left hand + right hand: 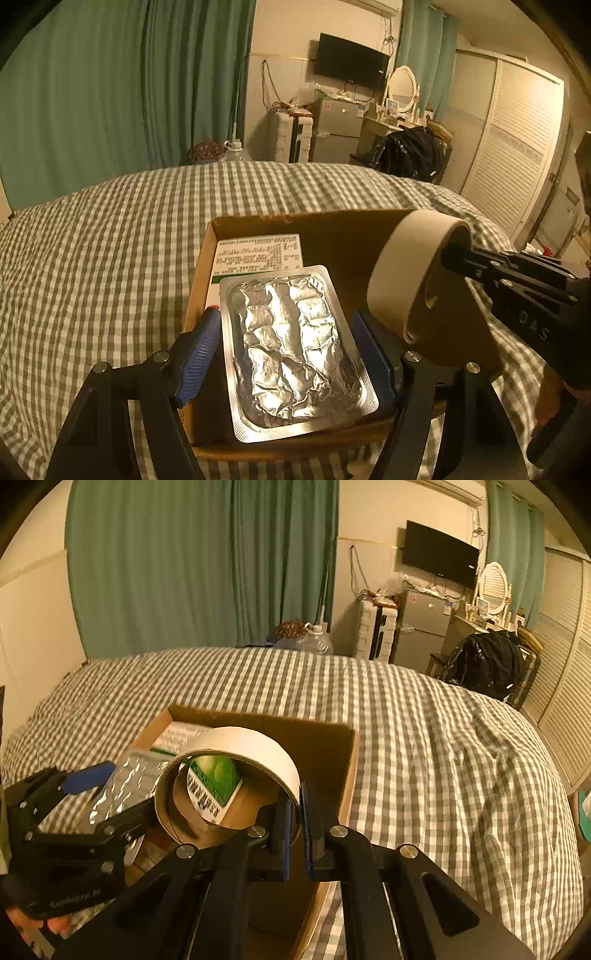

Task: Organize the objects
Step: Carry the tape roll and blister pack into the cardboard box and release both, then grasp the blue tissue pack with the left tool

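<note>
Blue-padded left gripper (286, 354) is gripping a foil blister pack (295, 350) by its edges over the cardboard box (332, 229); right gripper (293, 827) is pinching the tape roll (229, 775) wall above it. Packing step; next, likely lowering and releasing inside.

Home bedroom: checked bed (110, 236), wall TV (351, 61), wardrobe (517, 147), green curtains (110, 81).
</note>
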Action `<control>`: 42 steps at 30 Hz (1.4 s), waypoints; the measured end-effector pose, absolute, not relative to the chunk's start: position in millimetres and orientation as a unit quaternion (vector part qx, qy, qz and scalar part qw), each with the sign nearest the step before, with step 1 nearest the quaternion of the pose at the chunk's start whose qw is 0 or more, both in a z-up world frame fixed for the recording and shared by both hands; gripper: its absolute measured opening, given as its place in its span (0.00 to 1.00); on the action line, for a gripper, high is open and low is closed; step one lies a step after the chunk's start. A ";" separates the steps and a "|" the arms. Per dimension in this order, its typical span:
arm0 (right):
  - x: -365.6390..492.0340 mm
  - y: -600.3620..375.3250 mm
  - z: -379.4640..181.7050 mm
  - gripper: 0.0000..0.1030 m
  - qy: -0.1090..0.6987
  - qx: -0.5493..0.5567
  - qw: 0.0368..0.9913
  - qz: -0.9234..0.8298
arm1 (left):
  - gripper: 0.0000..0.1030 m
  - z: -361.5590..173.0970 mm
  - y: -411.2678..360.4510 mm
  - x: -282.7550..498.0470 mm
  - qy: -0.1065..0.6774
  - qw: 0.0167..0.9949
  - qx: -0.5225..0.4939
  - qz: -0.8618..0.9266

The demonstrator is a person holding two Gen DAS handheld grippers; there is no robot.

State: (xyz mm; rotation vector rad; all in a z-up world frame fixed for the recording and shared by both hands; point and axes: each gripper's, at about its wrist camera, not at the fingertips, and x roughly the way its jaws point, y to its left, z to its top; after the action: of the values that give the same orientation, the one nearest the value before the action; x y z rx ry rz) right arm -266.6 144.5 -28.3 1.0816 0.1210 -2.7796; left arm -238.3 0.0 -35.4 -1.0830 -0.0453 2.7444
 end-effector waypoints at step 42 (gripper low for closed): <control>-96.0 169.9 -63.4 0.81 0.023 0.371 0.116 -0.921 | 1.00 -53.7 16.7 -63.9 0.030 -0.015 -0.374 0.927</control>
State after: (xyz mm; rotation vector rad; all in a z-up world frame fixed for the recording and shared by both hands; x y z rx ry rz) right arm -96.0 169.9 -63.4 1.0862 0.0669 -2.6975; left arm -63.9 16.7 -53.7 -1.1858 0.0946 2.9390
